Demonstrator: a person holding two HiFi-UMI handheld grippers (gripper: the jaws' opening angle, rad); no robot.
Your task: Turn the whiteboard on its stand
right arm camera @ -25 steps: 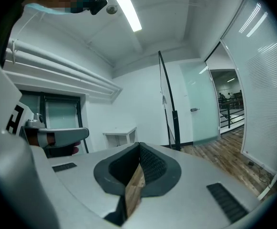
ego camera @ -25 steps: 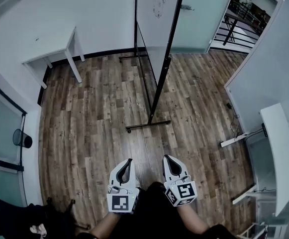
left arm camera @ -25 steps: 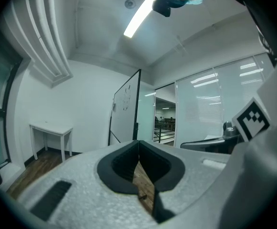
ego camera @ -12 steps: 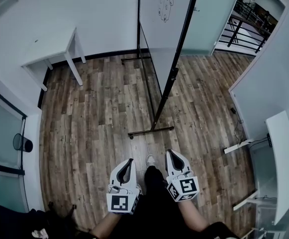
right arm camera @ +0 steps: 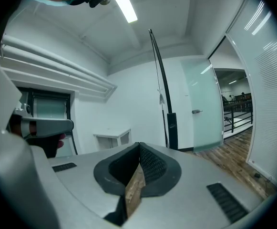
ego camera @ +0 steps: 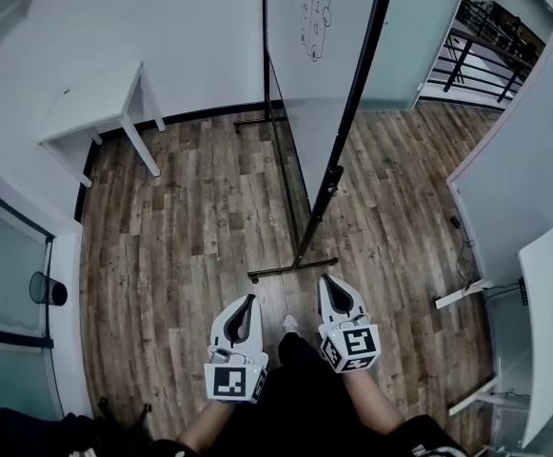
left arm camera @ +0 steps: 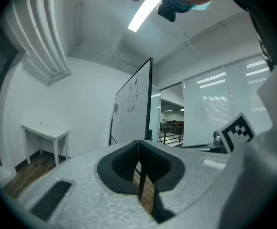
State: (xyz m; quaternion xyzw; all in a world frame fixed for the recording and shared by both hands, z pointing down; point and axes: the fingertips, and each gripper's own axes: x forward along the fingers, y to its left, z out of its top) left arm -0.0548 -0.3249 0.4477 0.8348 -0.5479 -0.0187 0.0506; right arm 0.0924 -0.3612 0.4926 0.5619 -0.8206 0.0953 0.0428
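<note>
A tall whiteboard (ego camera: 306, 36) with a black frame stands on a wheeled black stand (ego camera: 293, 267), seen nearly edge-on ahead of me; drawings show on its left face. Its near foot bar lies on the wood floor just ahead of both grippers. My left gripper (ego camera: 248, 300) and right gripper (ego camera: 326, 279) are held side by side, low, both shut with nothing between the jaws. In the left gripper view the whiteboard (left arm camera: 134, 109) stands ahead, past the shut left gripper (left arm camera: 138, 142). The right gripper view shows the board's black edge (right arm camera: 161, 89) straight ahead of the shut right gripper (right arm camera: 139, 144).
A white table (ego camera: 95, 103) stands against the left wall. A black bin (ego camera: 46, 288) sits by the glass at far left. A frosted glass door (ego camera: 419, 36) and railing (ego camera: 485, 60) are beyond the board. A white desk (ego camera: 547, 322) is at the right.
I have walked toward the whiteboard: its stand's foot bar has drawn much closer to both grippers. The grippers keep their side-by-side pose and stay shut.
</note>
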